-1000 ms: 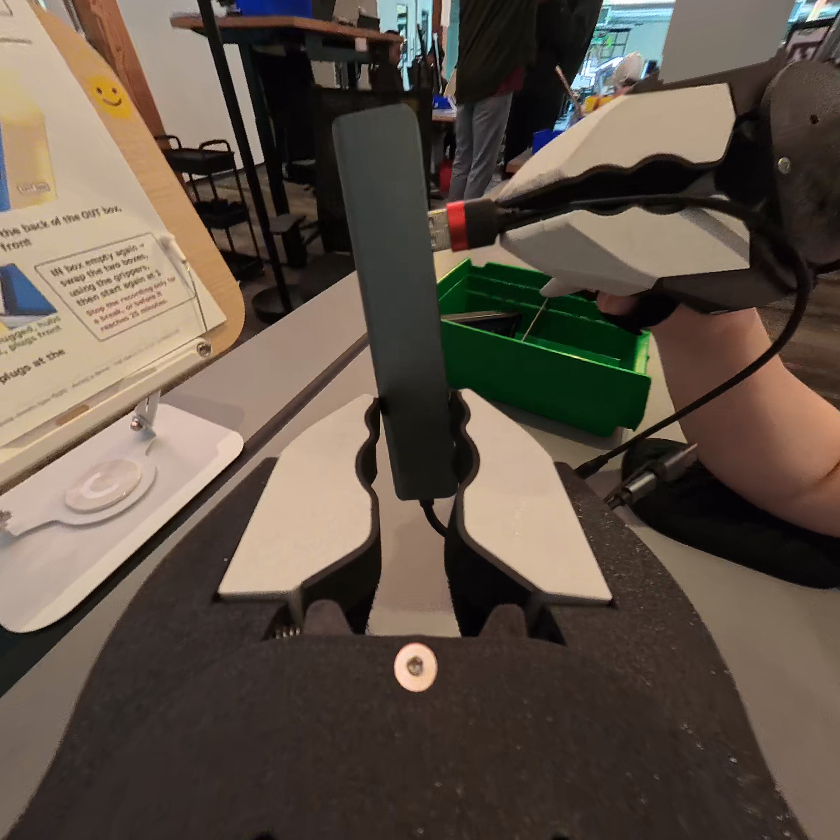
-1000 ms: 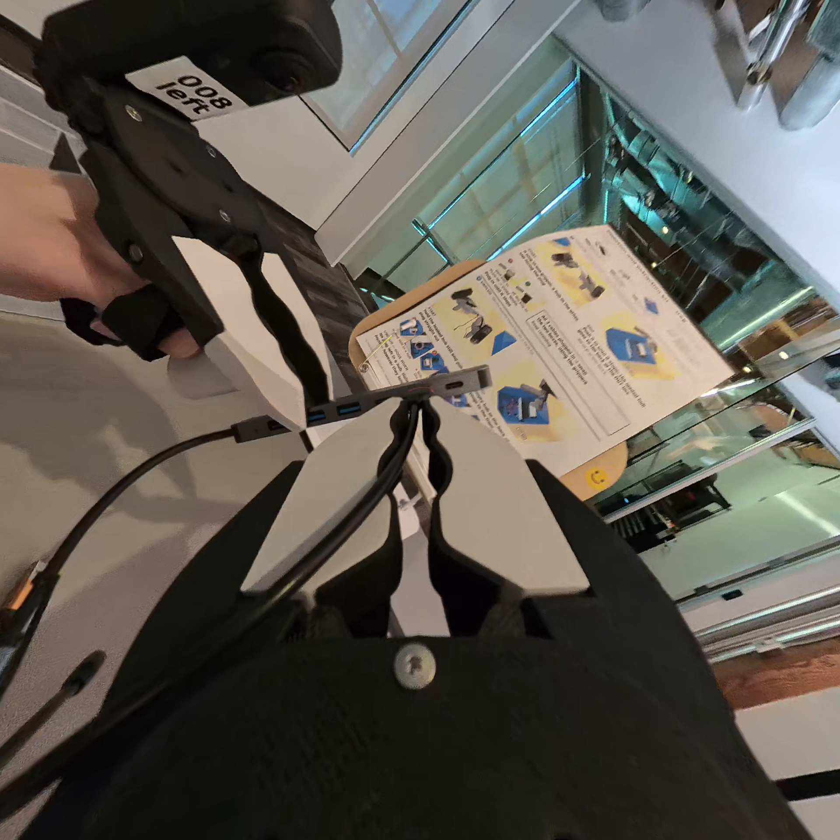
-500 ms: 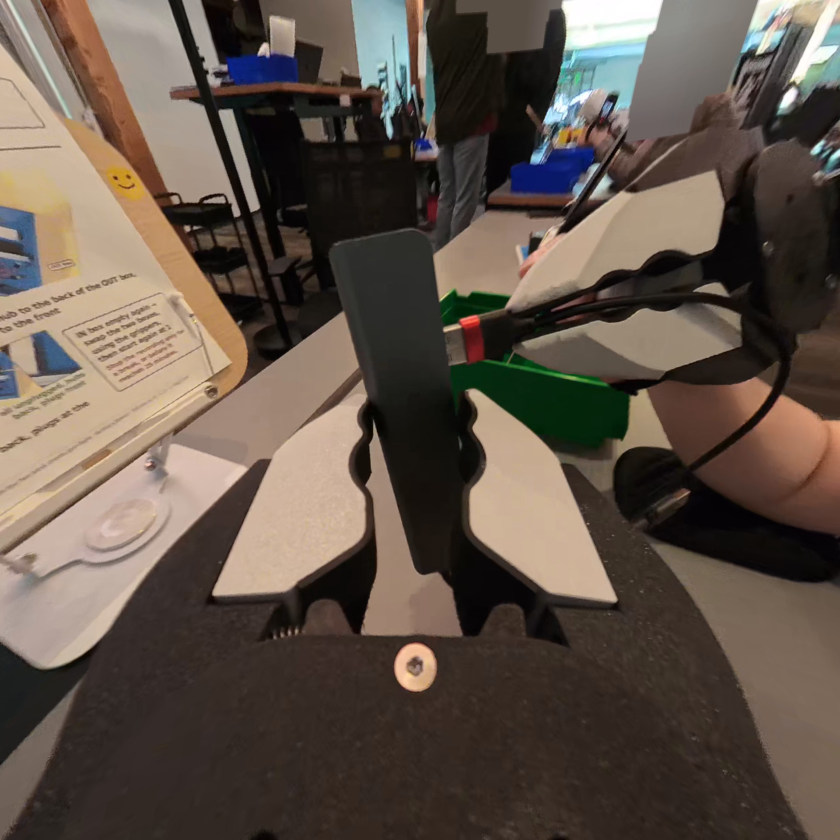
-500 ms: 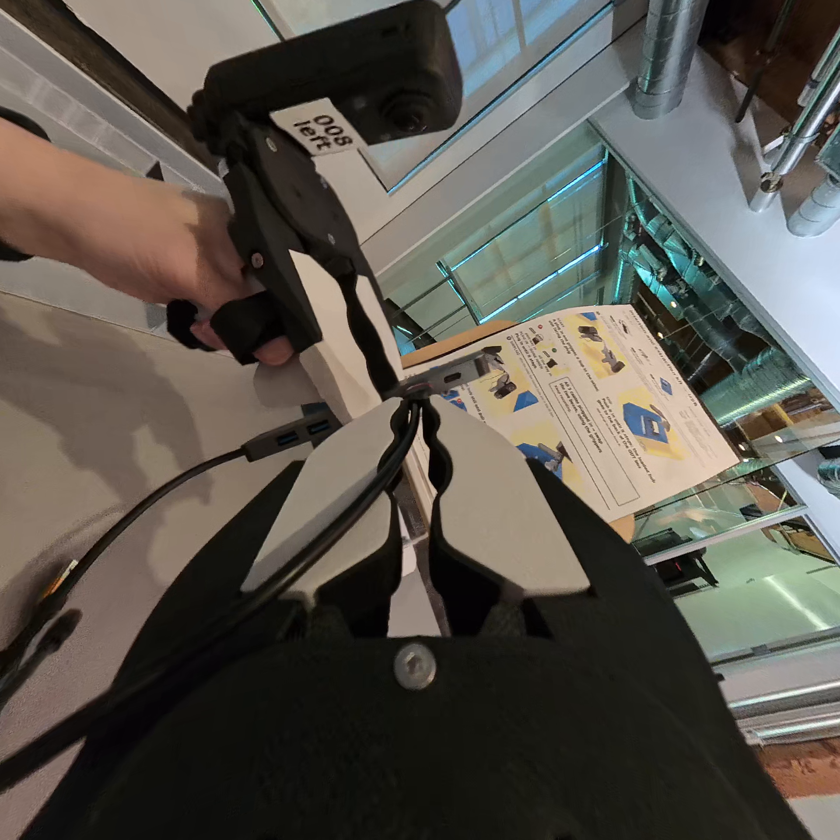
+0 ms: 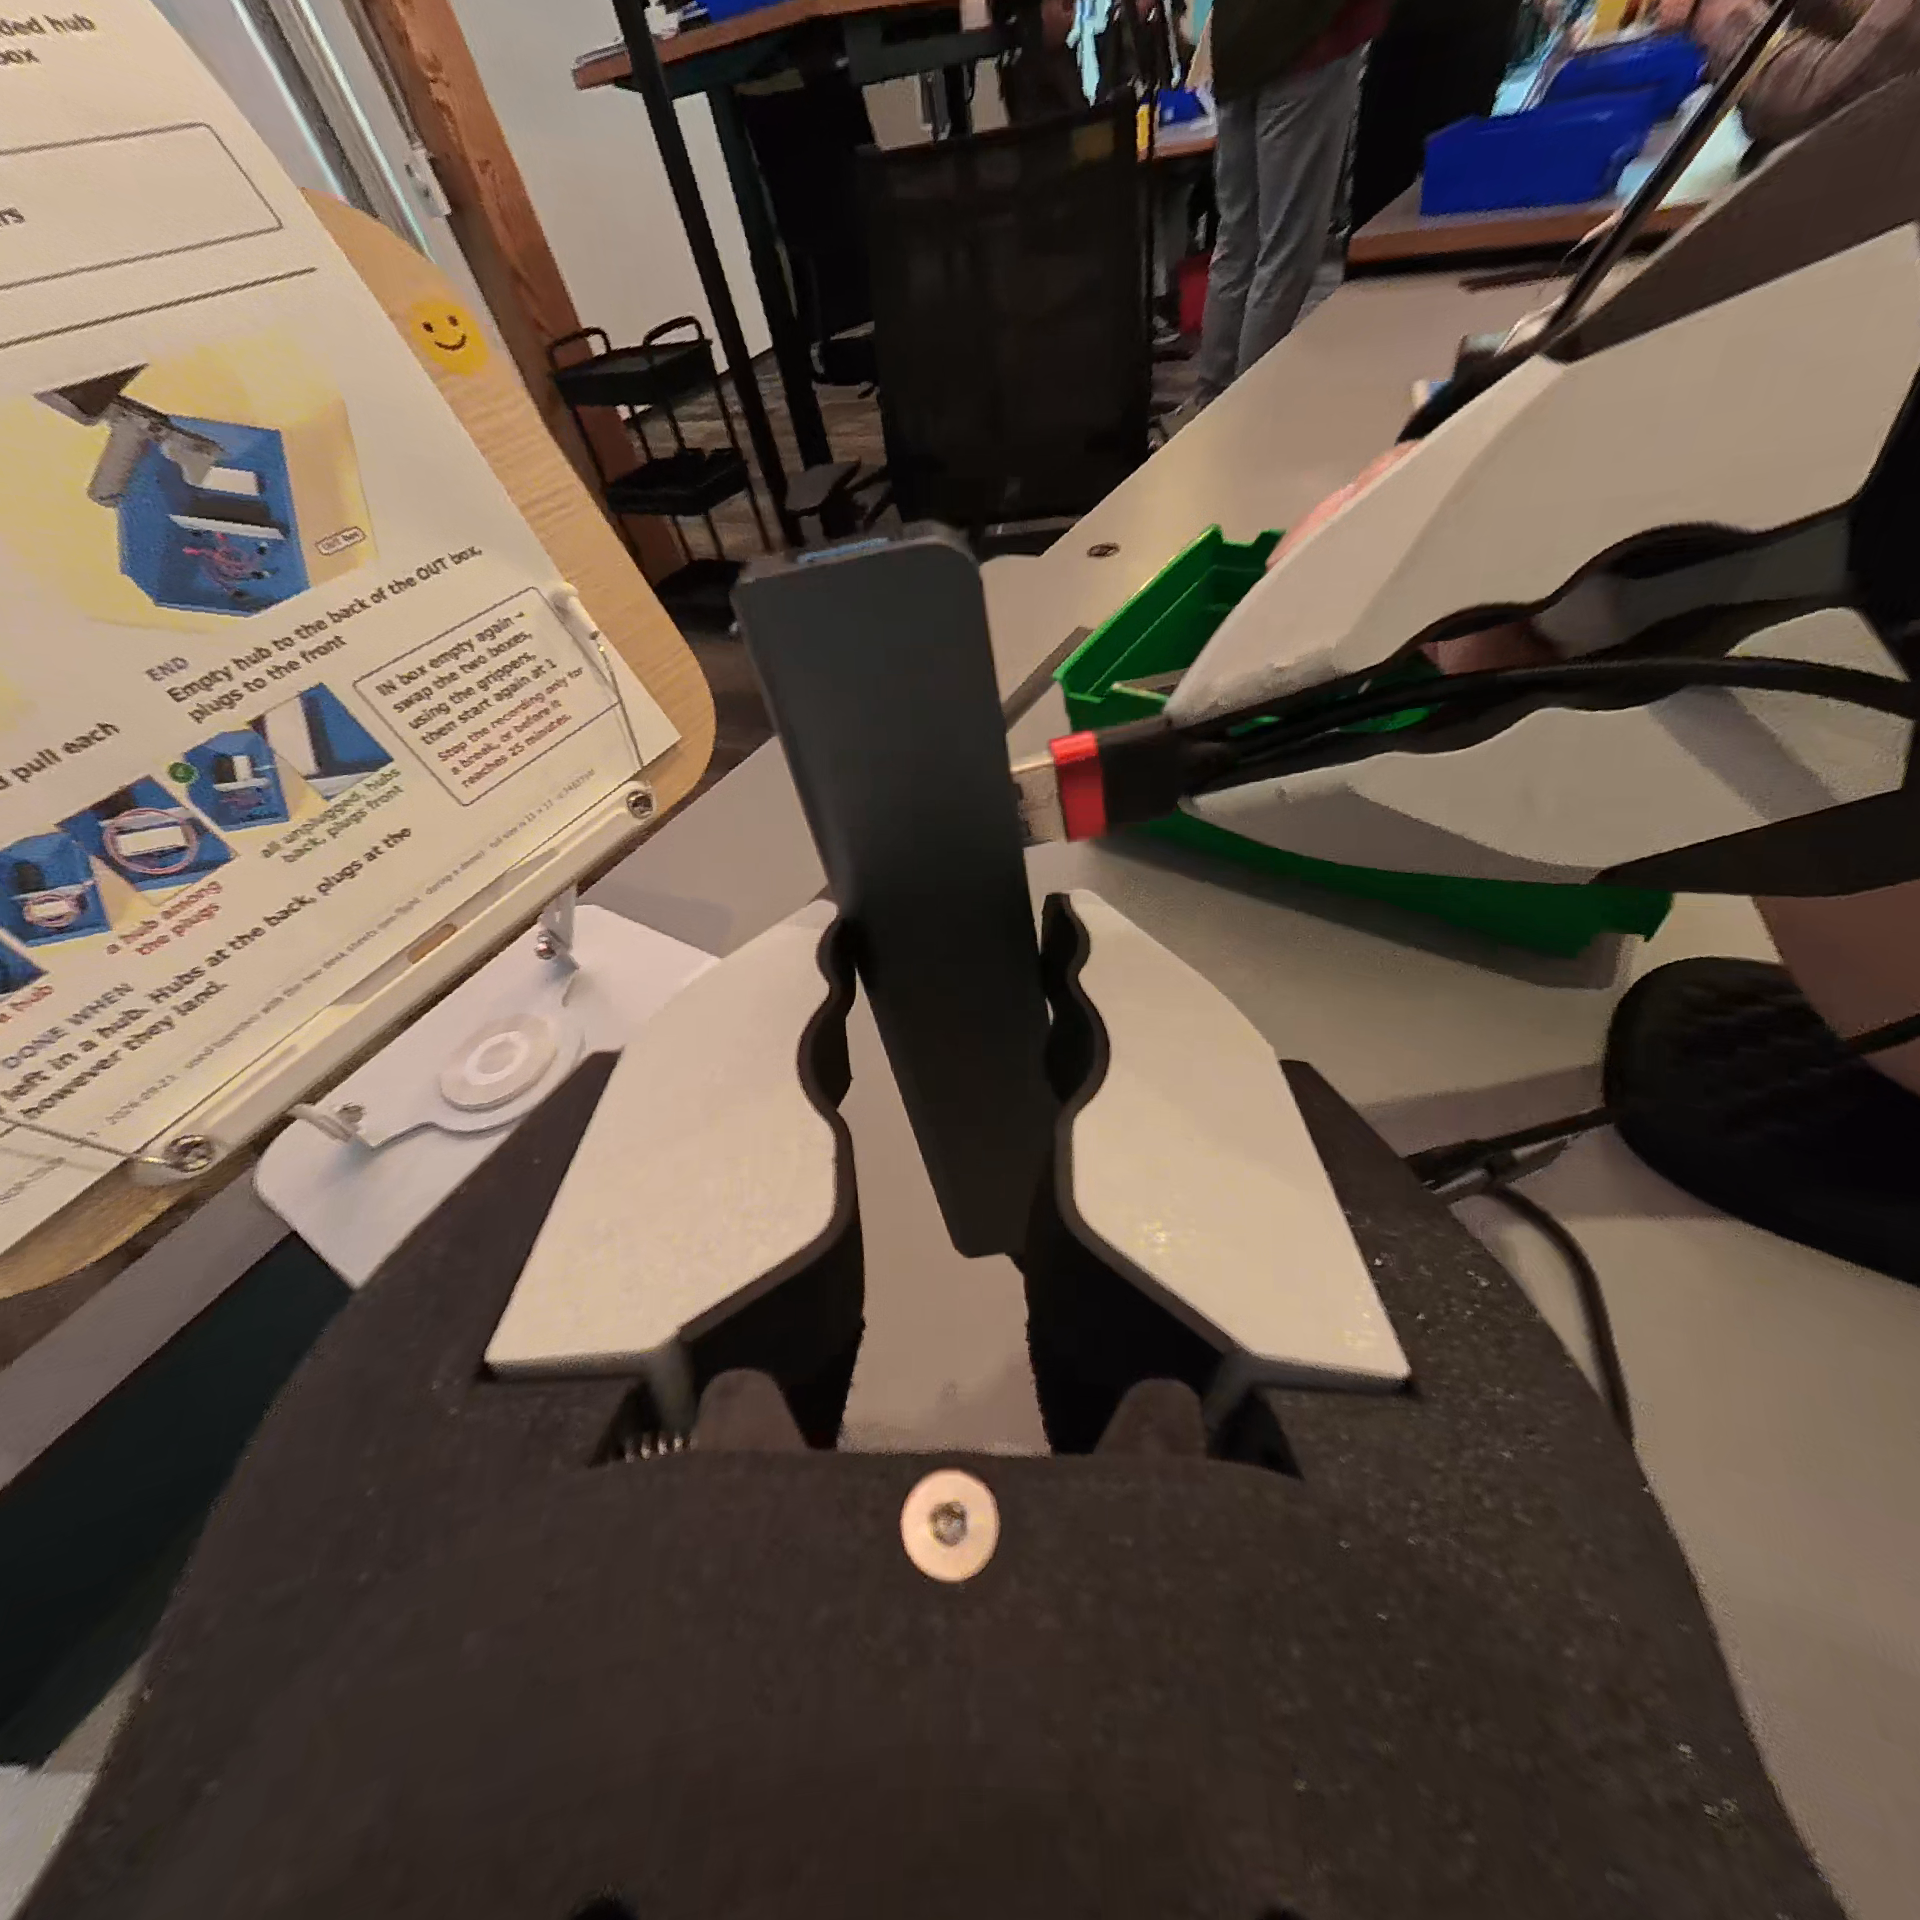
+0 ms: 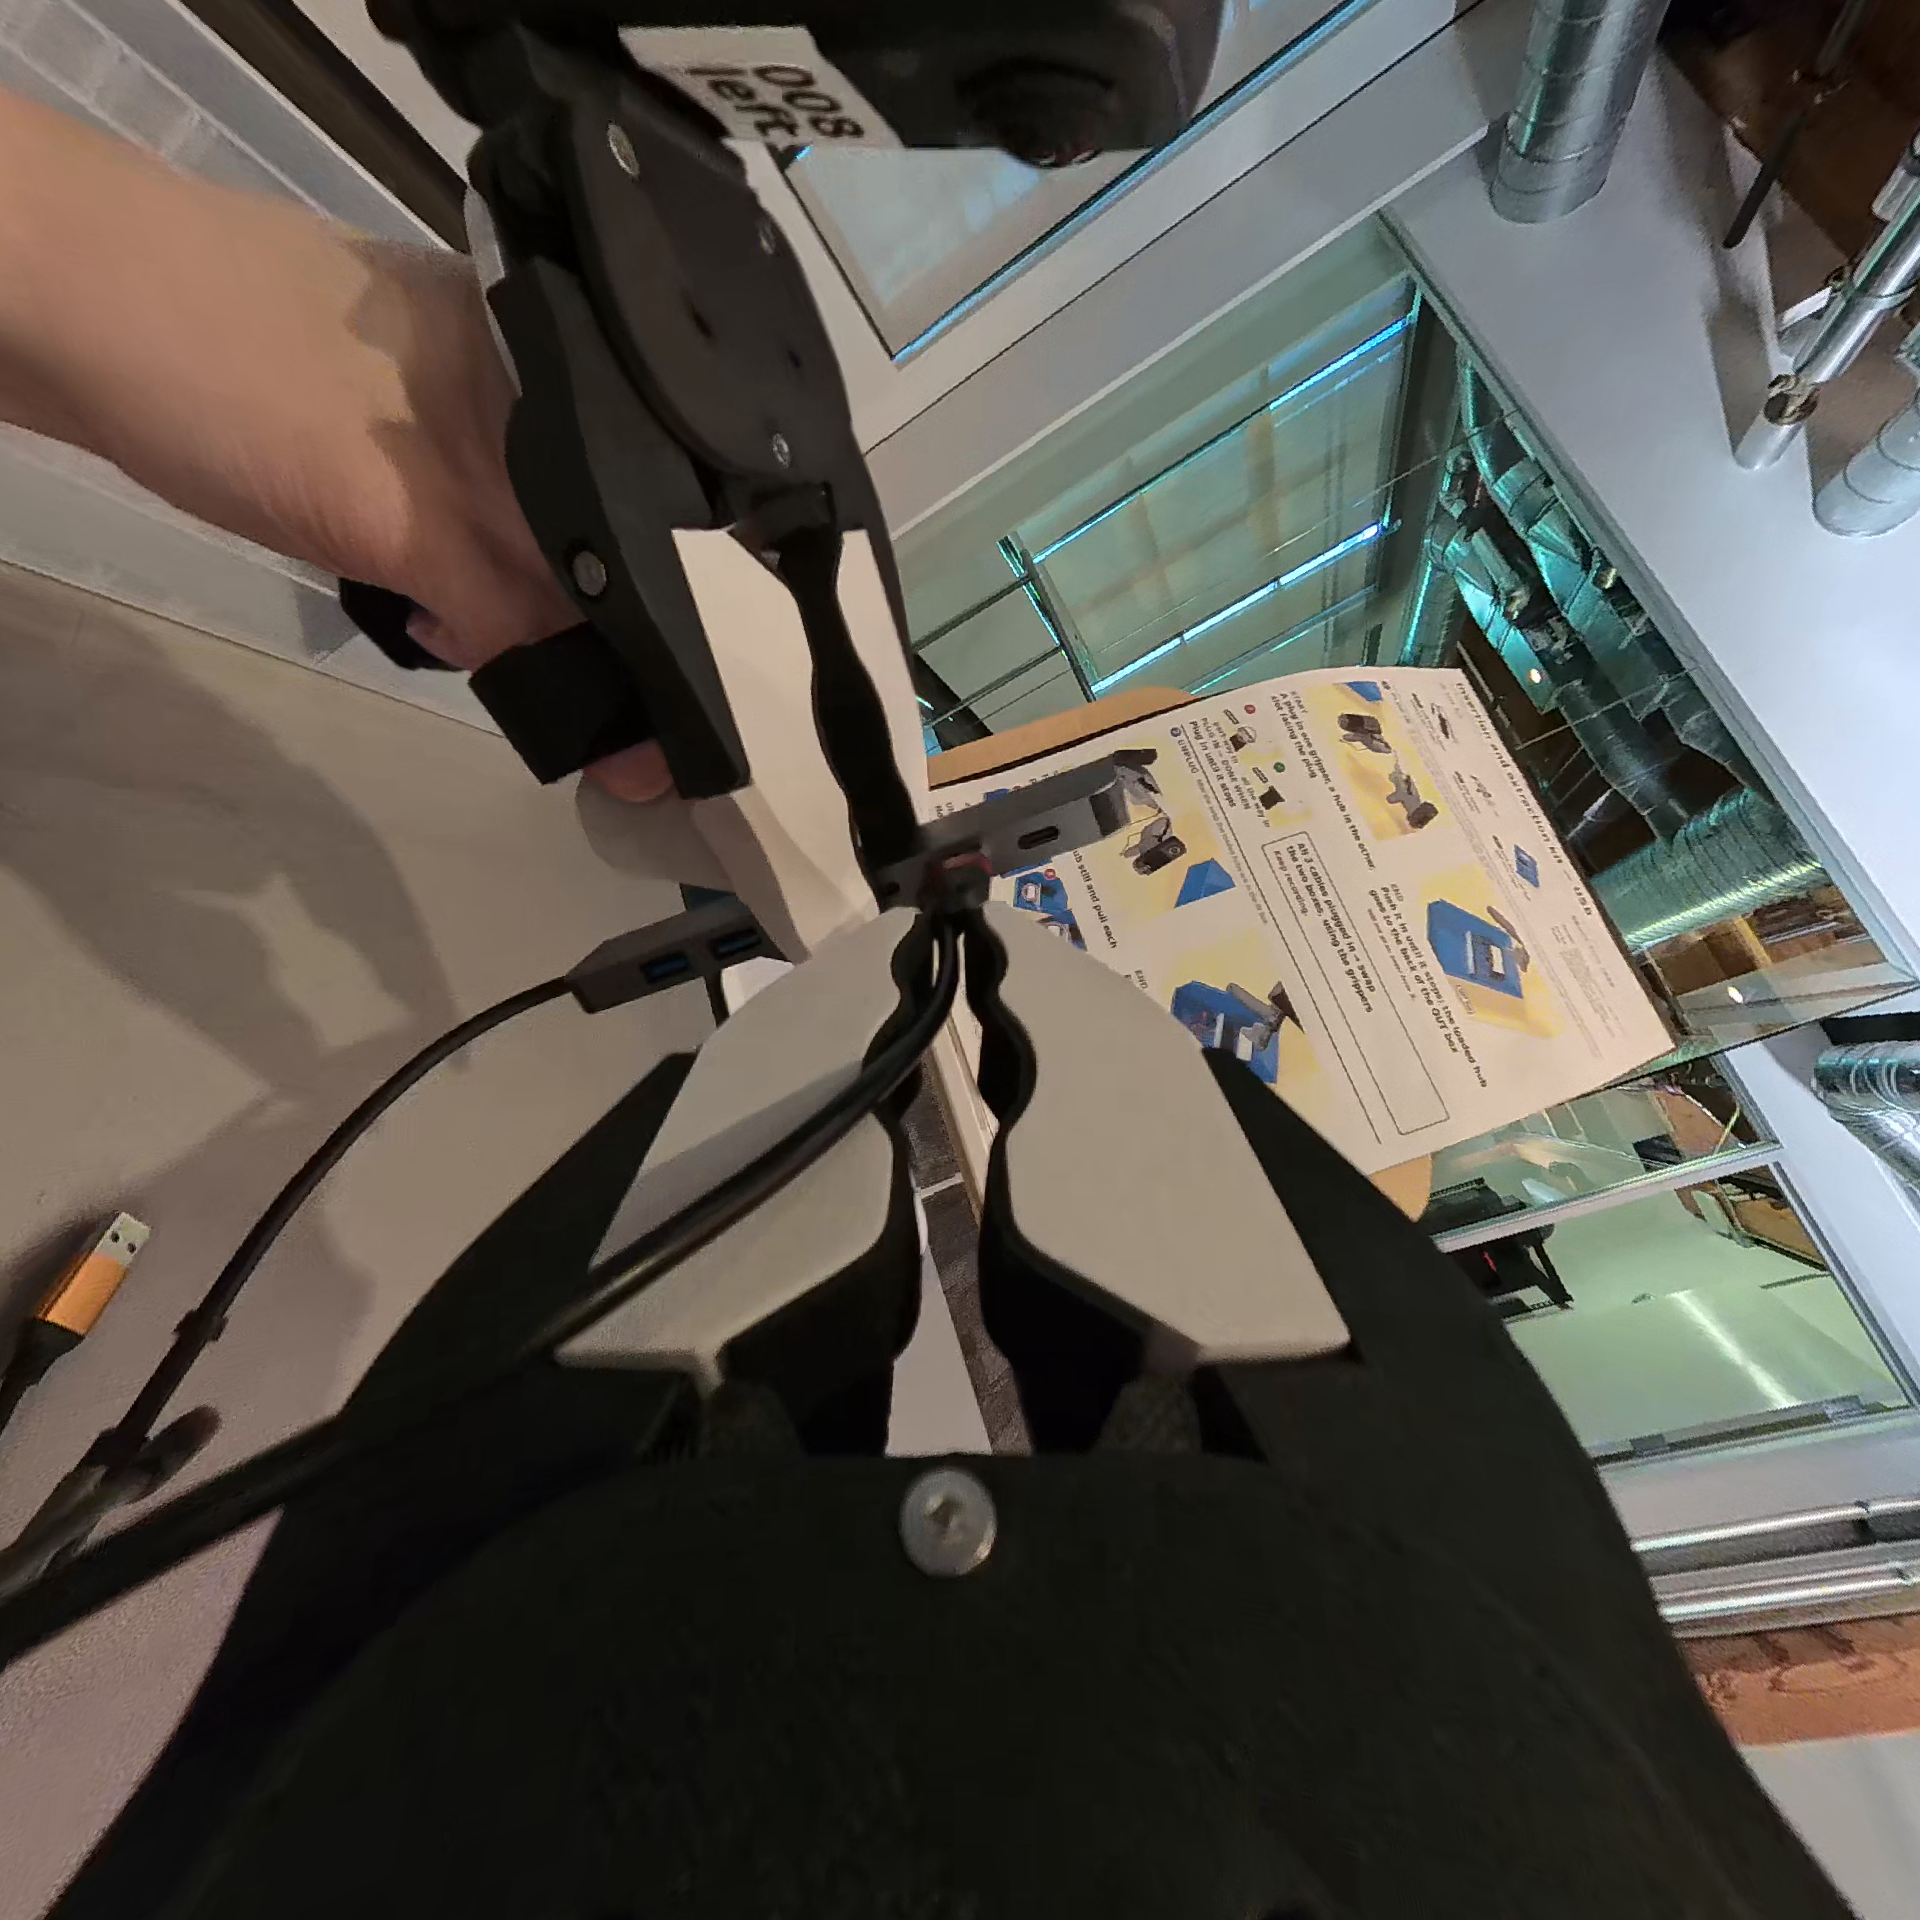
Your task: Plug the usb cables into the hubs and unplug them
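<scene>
My left gripper is shut on a dark grey USB hub and holds it upright above the table. My right gripper reaches in from the right, shut on a black USB plug with a red band. The plug's metal tip meets the hub's right edge. In the right wrist view my right gripper holds the plug against the hub, which shows edge-on with two blue ports. The left gripper clamps the hub from above. How deep the plug sits is hidden.
A green bin stands behind the right gripper. An instruction board on a white stand is at the left. A loose orange USB plug and black cables lie on the grey table. People stand far back. One gripper's finger ends stand about 5 cm off the other's.
Both grippers have shifted together, and the left gripper looms closer in the right wrist view. The red-banded plug stays at the hub's right edge. Both grips are unchanged.
</scene>
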Available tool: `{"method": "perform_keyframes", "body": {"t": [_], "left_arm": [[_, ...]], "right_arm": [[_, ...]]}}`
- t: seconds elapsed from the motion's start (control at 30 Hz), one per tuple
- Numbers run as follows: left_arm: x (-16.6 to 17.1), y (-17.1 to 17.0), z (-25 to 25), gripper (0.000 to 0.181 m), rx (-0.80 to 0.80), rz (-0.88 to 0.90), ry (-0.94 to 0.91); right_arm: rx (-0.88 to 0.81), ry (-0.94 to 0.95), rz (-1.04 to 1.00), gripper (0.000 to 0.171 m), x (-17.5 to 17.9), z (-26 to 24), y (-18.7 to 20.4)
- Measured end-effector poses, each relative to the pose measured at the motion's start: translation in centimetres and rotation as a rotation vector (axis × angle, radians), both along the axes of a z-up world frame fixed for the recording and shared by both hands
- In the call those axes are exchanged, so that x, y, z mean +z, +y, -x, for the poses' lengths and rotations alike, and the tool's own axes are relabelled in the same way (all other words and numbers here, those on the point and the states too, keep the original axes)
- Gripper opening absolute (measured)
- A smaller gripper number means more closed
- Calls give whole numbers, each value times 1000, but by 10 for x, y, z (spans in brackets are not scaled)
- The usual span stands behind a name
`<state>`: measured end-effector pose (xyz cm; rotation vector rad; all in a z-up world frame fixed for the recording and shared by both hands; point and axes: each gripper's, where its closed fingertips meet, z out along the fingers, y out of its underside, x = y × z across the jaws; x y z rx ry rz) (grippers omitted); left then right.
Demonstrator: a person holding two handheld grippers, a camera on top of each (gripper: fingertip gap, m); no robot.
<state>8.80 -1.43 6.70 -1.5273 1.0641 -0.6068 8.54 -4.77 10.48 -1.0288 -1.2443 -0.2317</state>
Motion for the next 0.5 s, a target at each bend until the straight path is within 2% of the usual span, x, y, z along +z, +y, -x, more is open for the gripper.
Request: {"method": "perform_keyframes", "body": {"t": [0.03, 0.37, 0.5], "left_arm": [[-1, 1, 1, 35, 16, -8, 14], [-3, 9, 7, 34, 98, -10, 36], [-5, 9, 10, 35, 113, -72, 112]], "right_arm": [[1, -1, 1, 6, -1, 1, 1], [-23, 4, 13, 6, -11, -2, 14], [-4, 6, 32, 6, -12, -2, 14]]}}
